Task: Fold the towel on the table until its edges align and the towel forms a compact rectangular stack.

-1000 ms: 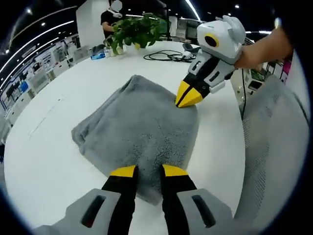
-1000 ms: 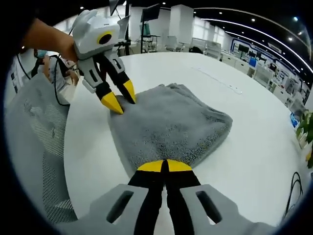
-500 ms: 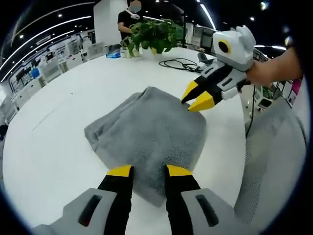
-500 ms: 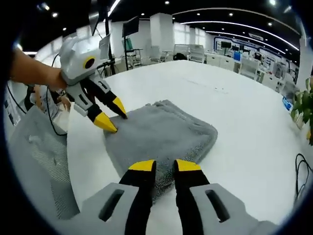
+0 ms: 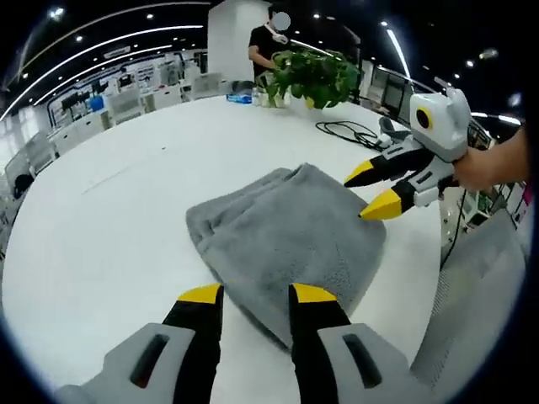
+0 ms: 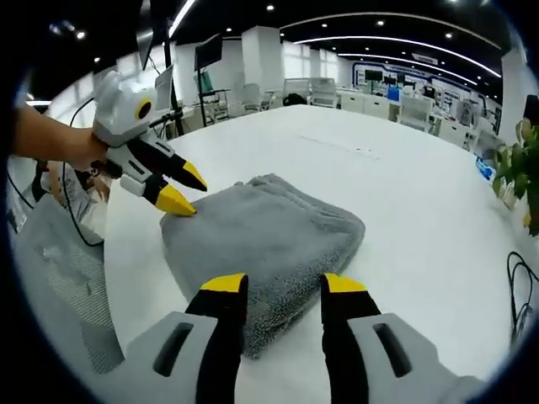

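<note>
Both your grippers have let go and drawn back from the towel since a second ago — the right one was pinched shut on its near edge then. Your white table carries the grey towel, folded into a thick, roughly rectangular pad near the table's edge. Your left gripper hovers just short of the towel's near hem, jaws spread, holding nothing. Your right gripper does likewise at its own edge, jaws wide apart — empty too. Beyond, a potted plant and a black cable sit on the table.
</note>
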A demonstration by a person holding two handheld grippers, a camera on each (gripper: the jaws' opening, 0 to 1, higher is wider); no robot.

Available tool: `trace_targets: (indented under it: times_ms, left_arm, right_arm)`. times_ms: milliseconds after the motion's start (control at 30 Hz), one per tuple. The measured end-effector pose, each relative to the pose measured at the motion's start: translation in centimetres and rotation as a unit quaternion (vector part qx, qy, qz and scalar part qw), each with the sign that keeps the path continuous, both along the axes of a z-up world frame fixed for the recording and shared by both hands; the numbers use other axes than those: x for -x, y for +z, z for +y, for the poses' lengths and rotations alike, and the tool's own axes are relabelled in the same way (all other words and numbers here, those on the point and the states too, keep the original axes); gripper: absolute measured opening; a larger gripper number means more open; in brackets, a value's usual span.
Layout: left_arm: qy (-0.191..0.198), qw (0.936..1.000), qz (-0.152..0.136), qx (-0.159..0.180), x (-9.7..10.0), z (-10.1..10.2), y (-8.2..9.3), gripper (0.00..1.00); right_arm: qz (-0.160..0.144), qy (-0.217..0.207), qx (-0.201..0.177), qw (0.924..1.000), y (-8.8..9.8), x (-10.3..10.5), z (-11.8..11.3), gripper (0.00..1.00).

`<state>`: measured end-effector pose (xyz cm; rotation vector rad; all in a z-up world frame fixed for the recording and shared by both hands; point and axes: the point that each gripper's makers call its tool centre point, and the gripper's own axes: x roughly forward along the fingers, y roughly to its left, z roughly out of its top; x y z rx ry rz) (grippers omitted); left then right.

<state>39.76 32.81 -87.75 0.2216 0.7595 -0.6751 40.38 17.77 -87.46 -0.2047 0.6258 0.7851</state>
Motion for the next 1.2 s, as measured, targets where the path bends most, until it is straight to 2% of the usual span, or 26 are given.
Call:
trace_targets:
  times_ms: [67, 200, 333, 500, 633, 800, 1033, 1200]
  left_arm:
    - [-0.005, 1.0000, 0.000, 0.000, 0.1, -0.2, -0.3, 0.33]
    - [0.009, 0.9997, 0.020, 0.014, 0.0, -0.1, -0.9, 0.33]
    - [0.029, 0.9983, 0.039, 0.032, -0.2, 0.1, -1.2, 0.38]
    - [0.051, 0.9956, 0.065, 0.044, -0.5, 0.7, -2.0, 0.44]
    - [0.043, 0.9950, 0.078, 0.046, -0.5, 0.0, -2.4, 0.40]
    - [0.027, 0.9929, 0.103, 0.053, -0.4, -1.1, -2.7, 0.28]
    - [0.031, 0.9923, 0.107, 0.053, -1.4, -1.2, -3.0, 0.28]
    - [0.011, 0.9944, 0.098, 0.036, -2.7, -1.4, -2.9, 0.28]
  right_arm:
    - [0.013, -0.008, 0.001, 0.9999, -0.8, -0.2, -0.3, 0.39]
    - [0.027, -0.016, -0.007, 0.9995, -1.4, -0.5, -0.4, 0.39]
    - [0.030, -0.016, -0.006, 0.9994, -1.9, -0.7, -0.3, 0.39]
    - [0.054, -0.032, -0.010, 0.9980, -3.0, -0.9, -0.5, 0.42]
    - [0.080, -0.036, -0.023, 0.9958, -3.4, -0.7, -0.1, 0.39]
    - [0.095, -0.038, -0.033, 0.9942, -3.7, -0.7, 0.2, 0.36]
    - [0.077, -0.028, -0.020, 0.9964, -3.5, -1.8, 0.4, 0.33]
    - [0.073, -0.025, -0.008, 0.9970, -3.4, -2.8, 0.7, 0.32]
